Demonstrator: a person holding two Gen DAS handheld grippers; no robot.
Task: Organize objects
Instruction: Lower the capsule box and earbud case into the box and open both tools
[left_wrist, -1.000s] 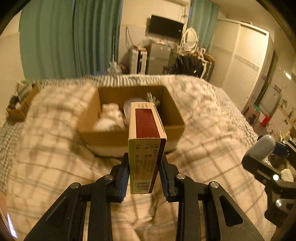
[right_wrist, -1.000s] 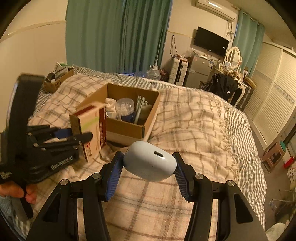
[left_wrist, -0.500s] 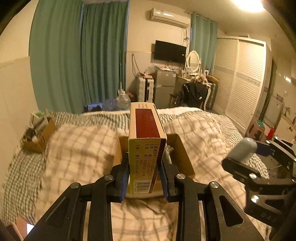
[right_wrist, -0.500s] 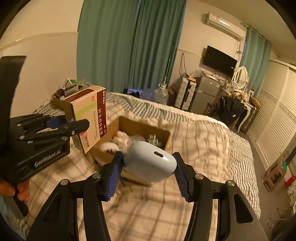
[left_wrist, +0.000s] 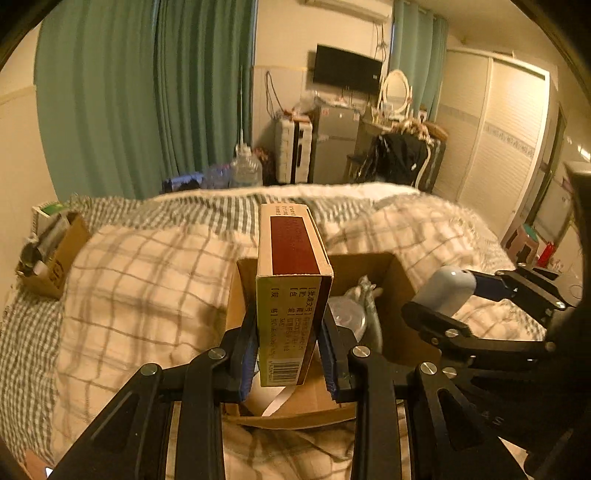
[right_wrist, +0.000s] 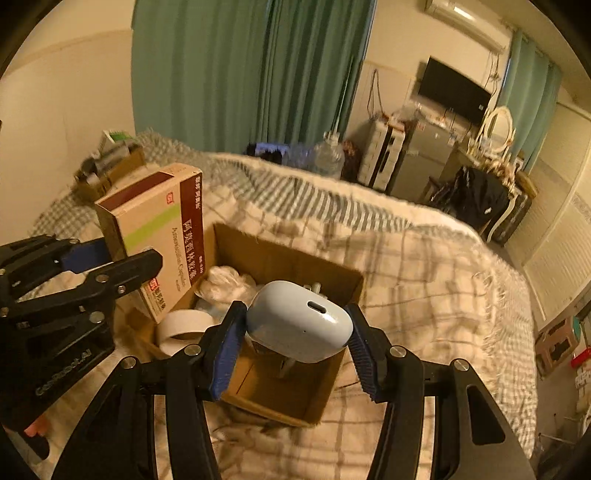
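Note:
My left gripper (left_wrist: 289, 354) is shut on a tan and dark-red medicine box (left_wrist: 291, 288), held upright over the near left part of an open cardboard box (left_wrist: 395, 273) on the bed. The medicine box also shows in the right wrist view (right_wrist: 159, 236). My right gripper (right_wrist: 295, 354) is shut on a pale blue earbud case (right_wrist: 299, 325), held above the cardboard box (right_wrist: 288, 258). The earbud case shows at the right of the left wrist view (left_wrist: 448, 288). Inside the cardboard box lie white crumpled material (right_wrist: 225, 280), a tape roll (right_wrist: 181, 325) and a clear lid (left_wrist: 347, 314).
The cardboard box sits on a plaid blanket (left_wrist: 140, 280) on a bed. A second small cardboard box (left_wrist: 48, 254) full of items stands at the bed's far left. Green curtains (left_wrist: 147, 92), a fridge and a wardrobe lie beyond the bed.
Both grippers have come down and forward over the cardboard box, each with its object still held. The box interior now lies directly below both.

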